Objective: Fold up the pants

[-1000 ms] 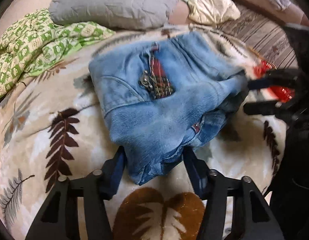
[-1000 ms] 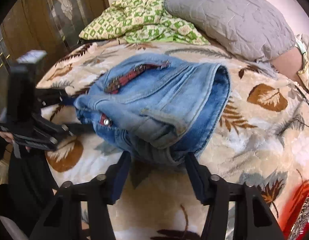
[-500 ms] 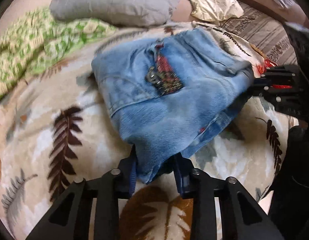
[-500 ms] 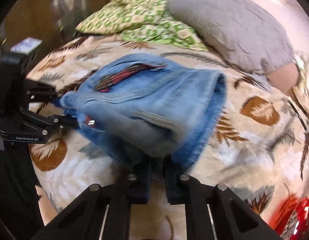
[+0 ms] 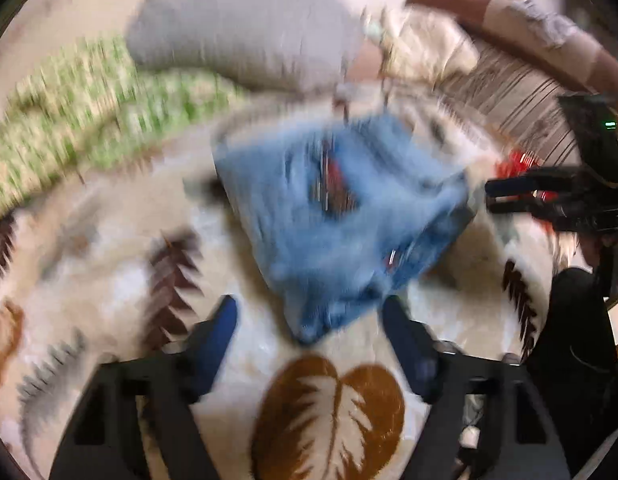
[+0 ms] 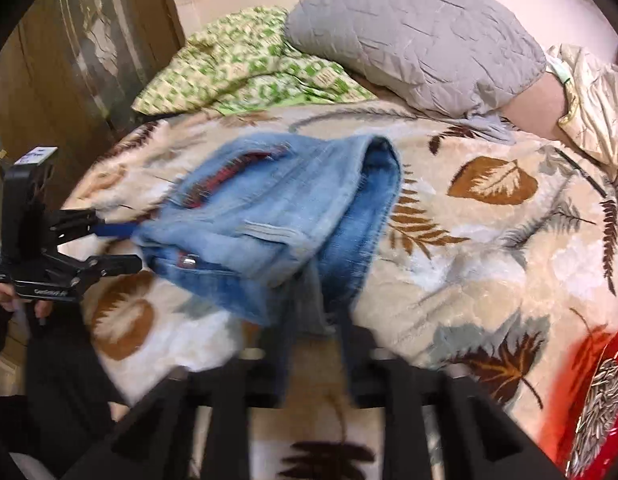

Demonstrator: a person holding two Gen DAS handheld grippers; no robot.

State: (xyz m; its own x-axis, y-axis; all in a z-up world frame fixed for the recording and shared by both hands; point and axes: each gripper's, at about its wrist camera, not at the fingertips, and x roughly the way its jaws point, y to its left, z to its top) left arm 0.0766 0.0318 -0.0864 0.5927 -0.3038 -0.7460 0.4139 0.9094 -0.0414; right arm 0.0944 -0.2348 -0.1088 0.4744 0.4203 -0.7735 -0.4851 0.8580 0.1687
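Two sets of jaws bracket one bundle: the folded jeans lie on the leaf-print blanket of the bed, a thick, stacked denim packet with a plaid-lined patch on its top face. In the left wrist view, which is badly smeared, the jeans sit straight ahead of the left gripper, their nearest corner drooping toward the gap between the blue pads; the jaws are opening and stand wide, and the cloth looks free of both pads, just beyond their tips. In the right wrist view the right gripper meets the bundle from its other near side: its jaws are also opening, and a grey-blue flap of denim hangs between the fingers, though blur hides whether either pad touches it. From there the left gripper shows at the bundle's left end, tips close beside the cloth. The packet's longer run seems to lie across from one gripper to the other, so each hand is near its own end. My reading is that the fold is essentially made and both hands are letting go; any tidying would start from the right, where cloth lies between the fingers. Beyond the jeans are a grey pillow and a green patterned cover.
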